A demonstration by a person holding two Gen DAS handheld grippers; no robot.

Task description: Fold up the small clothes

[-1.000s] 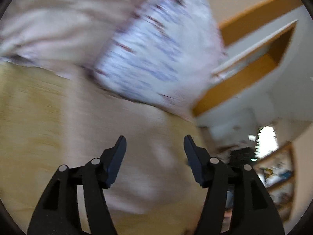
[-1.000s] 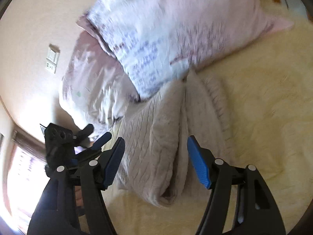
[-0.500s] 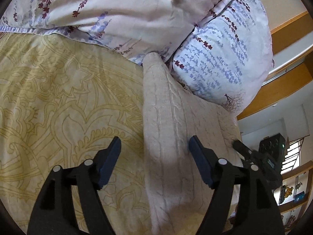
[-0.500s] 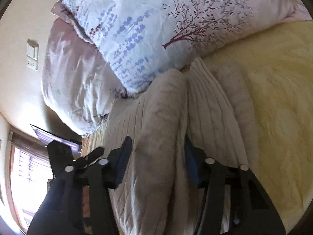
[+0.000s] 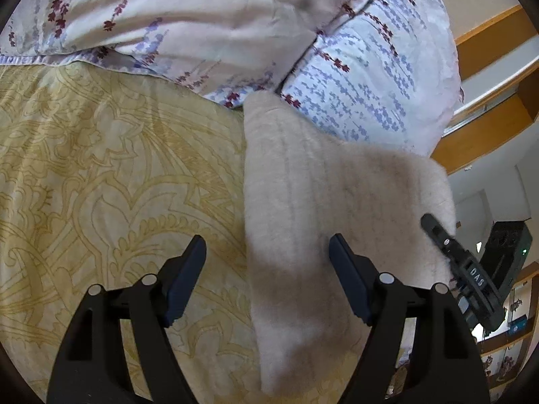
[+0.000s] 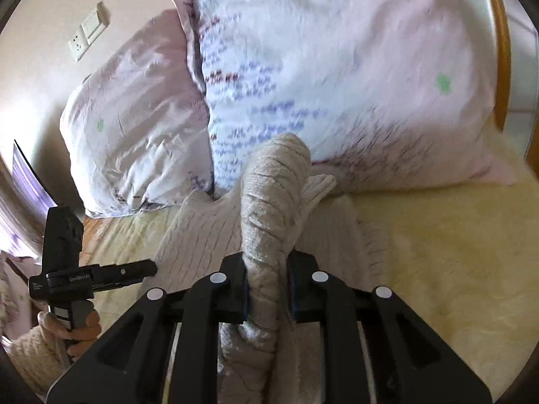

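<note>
A beige cable-knit sweater [image 5: 303,208] lies on the yellow patterned bedspread [image 5: 101,168], its far end against the pillows. My left gripper [image 5: 267,279] is open, its jaws either side of the sweater's left edge, low over the bed. My right gripper [image 6: 267,291] is shut on a raised fold of the sweater [image 6: 269,202], lifting it off the rest of the garment [image 6: 202,229]. The right gripper shows at the right of the left wrist view [image 5: 465,269]; the left one shows at the left of the right wrist view [image 6: 67,269].
Two floral pillows [image 5: 370,67] [image 5: 168,17] lie at the head of the bed, also in the right wrist view [image 6: 337,67]. A wooden bed frame [image 6: 502,50] runs behind them. A wall socket plate [image 6: 89,30] is on the wall. Shelves [image 5: 498,128] stand at the right.
My right gripper has closed on a fold of the sweater and lifted it. My left gripper stayed open and shifted slightly nearer over the sweater's left edge.
</note>
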